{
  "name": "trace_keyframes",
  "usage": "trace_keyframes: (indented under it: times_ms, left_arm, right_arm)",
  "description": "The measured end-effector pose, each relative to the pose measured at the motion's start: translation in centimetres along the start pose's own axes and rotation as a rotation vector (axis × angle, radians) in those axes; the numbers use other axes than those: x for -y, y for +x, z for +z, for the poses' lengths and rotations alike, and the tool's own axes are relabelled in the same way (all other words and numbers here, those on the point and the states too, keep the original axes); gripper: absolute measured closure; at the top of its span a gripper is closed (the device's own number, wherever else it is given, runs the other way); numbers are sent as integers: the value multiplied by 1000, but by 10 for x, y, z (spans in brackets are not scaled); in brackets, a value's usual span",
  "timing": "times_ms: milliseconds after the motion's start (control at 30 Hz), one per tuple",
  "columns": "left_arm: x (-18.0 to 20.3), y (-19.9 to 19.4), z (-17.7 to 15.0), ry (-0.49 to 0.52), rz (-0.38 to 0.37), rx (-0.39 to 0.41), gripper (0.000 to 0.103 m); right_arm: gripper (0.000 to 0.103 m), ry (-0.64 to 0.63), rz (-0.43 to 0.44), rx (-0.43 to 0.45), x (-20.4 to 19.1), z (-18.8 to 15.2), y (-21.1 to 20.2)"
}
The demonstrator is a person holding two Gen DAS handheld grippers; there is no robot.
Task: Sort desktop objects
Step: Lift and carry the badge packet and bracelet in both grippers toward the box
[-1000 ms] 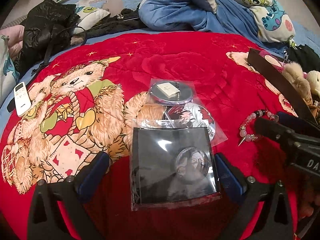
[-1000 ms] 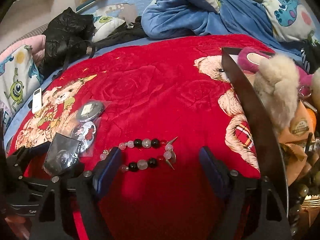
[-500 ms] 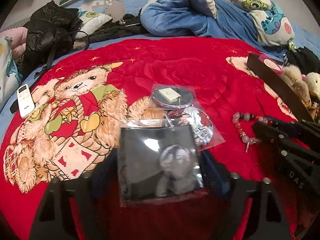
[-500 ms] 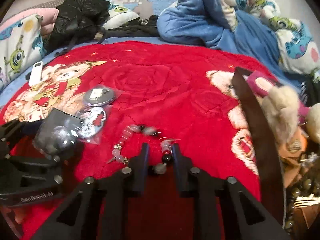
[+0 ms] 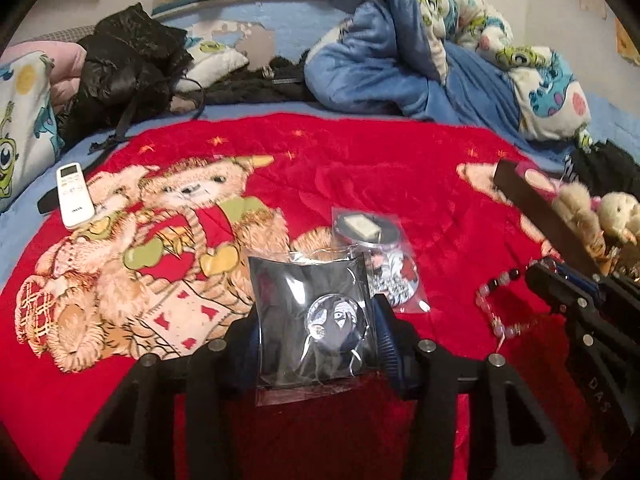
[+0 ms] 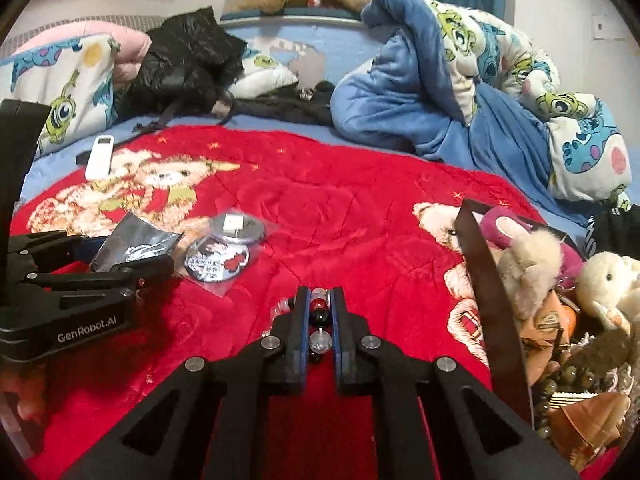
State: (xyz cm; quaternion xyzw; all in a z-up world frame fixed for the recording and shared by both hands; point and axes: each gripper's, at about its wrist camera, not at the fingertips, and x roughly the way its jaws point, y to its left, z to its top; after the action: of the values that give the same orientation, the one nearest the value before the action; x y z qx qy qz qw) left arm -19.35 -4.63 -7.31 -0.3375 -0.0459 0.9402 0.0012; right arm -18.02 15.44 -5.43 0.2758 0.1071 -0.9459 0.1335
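My left gripper [image 5: 316, 320] is shut on a clear bag with a black card and a round badge [image 5: 312, 316] and holds it above the red blanket; it also shows in the right wrist view [image 6: 132, 246]. My right gripper [image 6: 320, 304] is shut on a bead bracelet [image 6: 320, 312], whose beads hang at the right in the left wrist view [image 5: 496, 292]. A second bag with two round badges [image 5: 376, 256] lies on the blanket just beyond the left gripper, and also shows in the right wrist view [image 6: 224, 252].
A dark box [image 6: 488, 288] full of plush toys and trinkets stands at the right. A white remote [image 5: 74, 196] lies at the blanket's left edge. A black jacket [image 5: 124, 68] and blue bedding [image 5: 400, 64] lie at the back.
My left gripper closed on the black-card badge bag and lifted it. My right gripper closed on the bead bracelet and raised it off the blanket.
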Motion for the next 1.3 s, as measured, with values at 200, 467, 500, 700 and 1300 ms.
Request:
trace_keyframes:
  times_ms: [200,467,500,700,1300]
  left_arm:
    - [-2,-20,2,-13,-37,96,52]
    - [11,-44,1,11,-89,182,52]
    - [12,-48,1,10,-104,194,52]
    - [29,-59,-2,48,-126,209,52]
    - [68,-89,2,73,-289,262,52]
  right_arm:
    - [93,107,31,21,20,1,-8]
    - [93,200,79,44,38,1,-20]
    - [93,206,82,48,40,1,-22]
    - [93,261,102,74,57,3,-33]
    - [93,364,128,153,104,10,-69]
